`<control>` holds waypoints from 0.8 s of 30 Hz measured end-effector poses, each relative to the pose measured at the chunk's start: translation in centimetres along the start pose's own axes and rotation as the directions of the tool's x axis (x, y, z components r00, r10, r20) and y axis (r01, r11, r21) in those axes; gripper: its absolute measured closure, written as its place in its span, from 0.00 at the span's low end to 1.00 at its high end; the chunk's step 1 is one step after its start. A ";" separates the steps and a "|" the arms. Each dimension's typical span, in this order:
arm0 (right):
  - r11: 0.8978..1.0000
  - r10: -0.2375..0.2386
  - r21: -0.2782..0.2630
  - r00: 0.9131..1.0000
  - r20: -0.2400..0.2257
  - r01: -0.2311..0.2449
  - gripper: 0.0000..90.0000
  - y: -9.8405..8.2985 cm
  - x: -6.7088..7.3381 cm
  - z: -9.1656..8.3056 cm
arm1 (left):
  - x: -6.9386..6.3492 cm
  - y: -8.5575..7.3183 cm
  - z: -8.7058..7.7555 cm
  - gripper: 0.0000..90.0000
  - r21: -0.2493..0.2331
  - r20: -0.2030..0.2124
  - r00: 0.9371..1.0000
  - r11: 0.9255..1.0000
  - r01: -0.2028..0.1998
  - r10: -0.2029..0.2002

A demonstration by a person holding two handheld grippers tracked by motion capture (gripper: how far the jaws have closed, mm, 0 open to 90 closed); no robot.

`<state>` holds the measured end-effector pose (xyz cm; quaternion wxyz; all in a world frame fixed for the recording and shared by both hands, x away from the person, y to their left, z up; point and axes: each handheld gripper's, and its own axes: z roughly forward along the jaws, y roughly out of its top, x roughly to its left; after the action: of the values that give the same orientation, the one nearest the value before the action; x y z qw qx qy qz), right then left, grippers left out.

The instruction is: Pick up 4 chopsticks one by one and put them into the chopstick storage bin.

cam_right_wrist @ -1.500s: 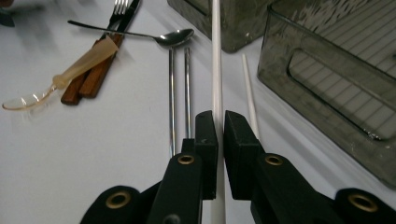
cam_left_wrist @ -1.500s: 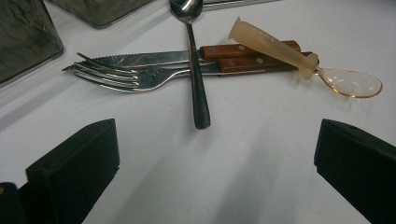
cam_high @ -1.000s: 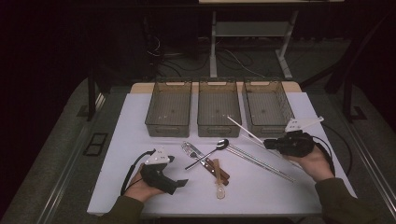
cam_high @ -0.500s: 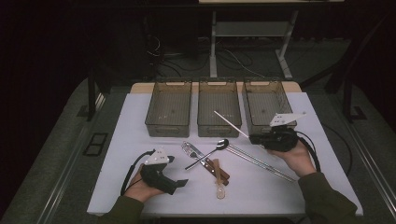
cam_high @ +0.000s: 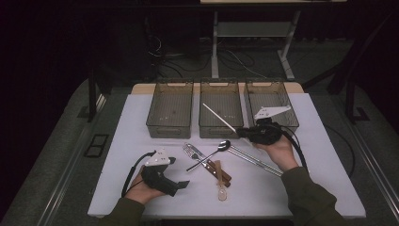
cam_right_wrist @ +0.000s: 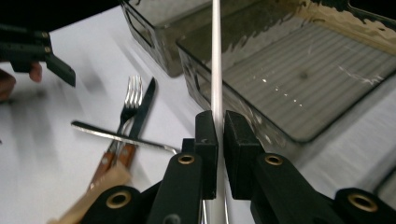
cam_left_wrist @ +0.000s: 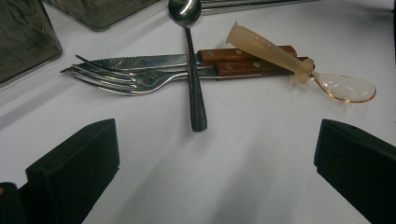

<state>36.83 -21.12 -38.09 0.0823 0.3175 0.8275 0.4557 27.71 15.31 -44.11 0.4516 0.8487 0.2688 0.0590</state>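
my right gripper [cam_high: 244, 133] | jaws clamped on a thin white chopstick [cam_high: 219, 118]; stick slants toward frame centre, over the middle clear plastic bin [cam_high: 221, 129] | my left gripper [cam_high: 181, 184] | jaws spread wide, nothing between; lower left on the white table [cam_high: 117, 155]

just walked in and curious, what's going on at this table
A person is sorting cutlery into three clear bins. The right hand-held gripper is shut on a white chopstick, held over the middle bin. The left hand-held gripper rests open on the table. A fork, spoon and wooden-handled knife lie in a pile.
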 end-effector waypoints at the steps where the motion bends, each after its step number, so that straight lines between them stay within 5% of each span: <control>1: 1.000 -0.002 -0.001 1.000 0.004 0.002 0.94 0.3 0.1 0.2 | 0.0 0.0 0.0 0.00 -0.003 0.000 1.000 1.000 0.002 -0.002; 24: 1.000 0.016 -0.004 0.998 0.054 -0.015 0.94 6.4 1.6 6.0 | 0.1 0.0 -0.1 0.00 -0.006 0.000 1.000 1.000 0.005 -0.005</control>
<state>41.04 -13.53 -36.09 0.1019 0.3360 0.8216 0.4492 27.79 15.41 -44.08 0.4542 0.8467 0.2710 0.0587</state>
